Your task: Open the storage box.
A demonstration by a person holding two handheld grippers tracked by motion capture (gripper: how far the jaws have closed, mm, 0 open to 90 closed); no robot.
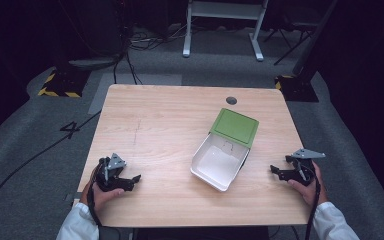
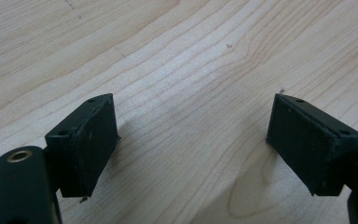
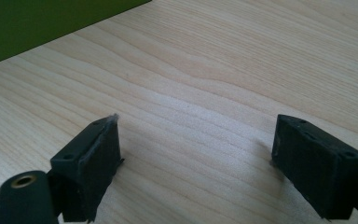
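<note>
A white box point(image 1: 215, 162) with its green lid point(image 1: 235, 127) hinged back lies open on the wooden table point(image 1: 170, 115), right of centre; the inside looks empty. My left gripper point(image 1: 135, 181) rests near the front left of the table, held by a hand, well left of the box. It stands open over bare wood point(image 2: 193, 126). My right gripper point(image 1: 274, 171) rests at the front right, just right of the box, also open with nothing between its jaws point(image 3: 196, 149). In the right gripper view the green lid point(image 3: 37, 23) fills the top left corner.
A round cable hole point(image 1: 231, 100) sits near the table's far edge. Grey carpet with cables, a white desk frame point(image 1: 222, 20) and yellow-black striped stand bases point(image 1: 60, 90) lie beyond the table.
</note>
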